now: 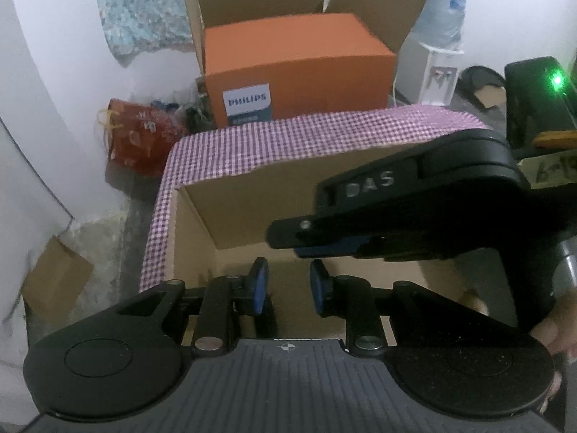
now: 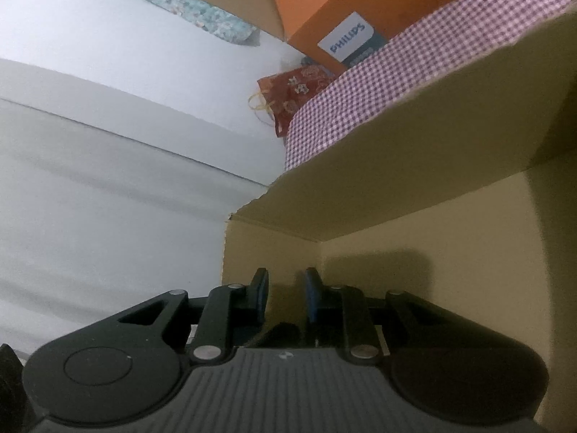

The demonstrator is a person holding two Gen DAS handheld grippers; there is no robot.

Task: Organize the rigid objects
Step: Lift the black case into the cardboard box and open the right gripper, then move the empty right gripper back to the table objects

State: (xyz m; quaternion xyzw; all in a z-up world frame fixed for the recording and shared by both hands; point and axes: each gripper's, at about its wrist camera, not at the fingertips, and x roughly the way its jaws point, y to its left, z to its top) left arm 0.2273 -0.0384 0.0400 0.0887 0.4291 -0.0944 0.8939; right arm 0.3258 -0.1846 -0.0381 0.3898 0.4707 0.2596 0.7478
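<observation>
we see left gripper [image 1: 288, 285] narrow gap, nothing between pads | right gripper [image 2: 285, 297] narrow gap, empty too | both over open cardboard box [image 1: 230, 213] with checkered rim | orange Philips box [image 1: 299, 68] behind it

We cannot see the floor of the box [image 1: 230, 213] whole — in the left wrist view the right gripper [image 1: 285, 238] covers its right side and the left gripper [image 1: 288, 285] its near part. In the right wrist view the box is cut off by the right edge. The small print under the Philips label [image 1: 247, 103] is too blurred to read. The handwritten tag [image 1: 548, 171] at the right edge is cut off; we read only part of it. A hand [image 1: 557, 328] shows only partly — blurred, at the frame's edge.
</observation>
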